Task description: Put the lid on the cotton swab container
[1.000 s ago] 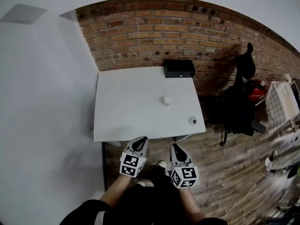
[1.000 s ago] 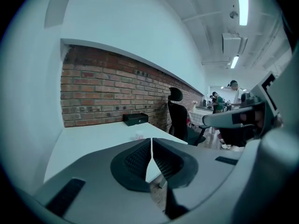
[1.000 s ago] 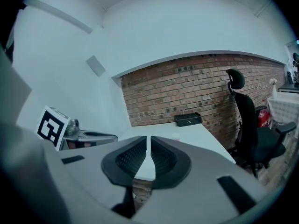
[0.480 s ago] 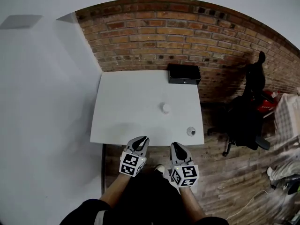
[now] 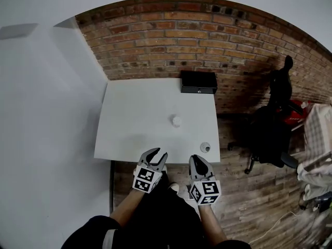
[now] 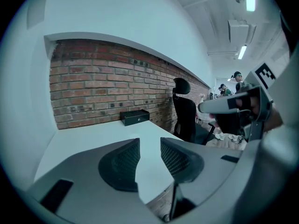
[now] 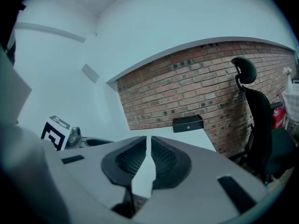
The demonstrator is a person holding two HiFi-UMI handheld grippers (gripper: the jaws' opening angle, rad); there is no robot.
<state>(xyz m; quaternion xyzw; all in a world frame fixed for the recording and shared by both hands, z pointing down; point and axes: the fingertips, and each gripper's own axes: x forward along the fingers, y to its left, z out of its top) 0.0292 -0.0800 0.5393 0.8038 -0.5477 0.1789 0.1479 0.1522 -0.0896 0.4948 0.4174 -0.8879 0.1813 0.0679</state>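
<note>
On the white table (image 5: 129, 123) a small white round piece (image 5: 176, 121) stands near the middle. A second small round piece with a dark centre (image 5: 205, 147) lies at the front right corner. I cannot tell which is the swab container and which the lid. Neither shows in the gripper views. My left gripper (image 5: 157, 153) (image 6: 150, 141) hovers just short of the table's front edge; its jaws have just been opening and nothing is between them. Beside it, my right gripper (image 5: 195, 158) (image 7: 149, 139) is shut and empty, slightly left of the corner piece.
A black box (image 5: 198, 82) (image 6: 135, 117) (image 7: 188, 123) sits at the table's back right against the brick wall (image 5: 171, 40). A black office chair (image 5: 275, 123) (image 7: 259, 125) stands right of the table. A white wall runs along the table's left side.
Both grippers have come forward to the table's front edge. The left jaws, shut before, now stand apart. The right jaws stay shut.
</note>
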